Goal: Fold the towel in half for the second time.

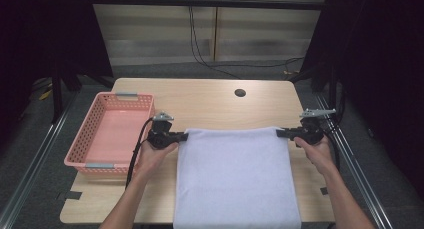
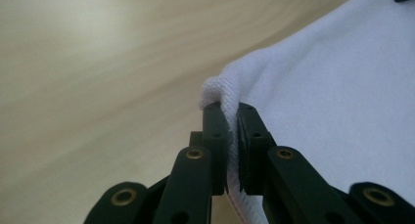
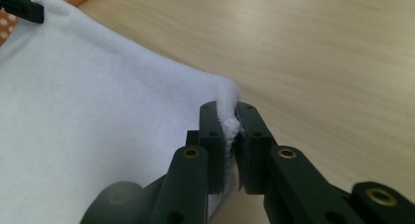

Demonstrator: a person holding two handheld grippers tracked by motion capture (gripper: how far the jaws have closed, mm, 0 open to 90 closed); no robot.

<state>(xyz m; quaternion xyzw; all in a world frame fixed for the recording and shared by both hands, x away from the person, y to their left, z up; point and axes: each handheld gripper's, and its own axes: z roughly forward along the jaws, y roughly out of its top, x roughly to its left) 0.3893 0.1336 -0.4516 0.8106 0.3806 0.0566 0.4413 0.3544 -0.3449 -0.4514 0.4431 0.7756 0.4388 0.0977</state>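
Observation:
A white towel (image 1: 235, 176) lies spread on the wooden table (image 1: 210, 101), hanging over the near edge. My left gripper (image 1: 183, 136) is shut on the towel's far left corner (image 2: 218, 89), the cloth pinched between its black jaws. My right gripper (image 1: 280, 133) is shut on the far right corner (image 3: 227, 99). Both corners sit lifted a little off the table. In the left gripper view the left gripper (image 2: 233, 111) clamps the hem; in the right gripper view the right gripper (image 3: 229, 111) does the same, and the left gripper's jaw tip (image 3: 19, 6) shows at the far corner.
A pink perforated basket (image 1: 86, 126) stands at the table's left side, close to my left hand. A dark round hole (image 1: 240, 93) sits in the tabletop at the back. Black cables trail on the floor behind the table.

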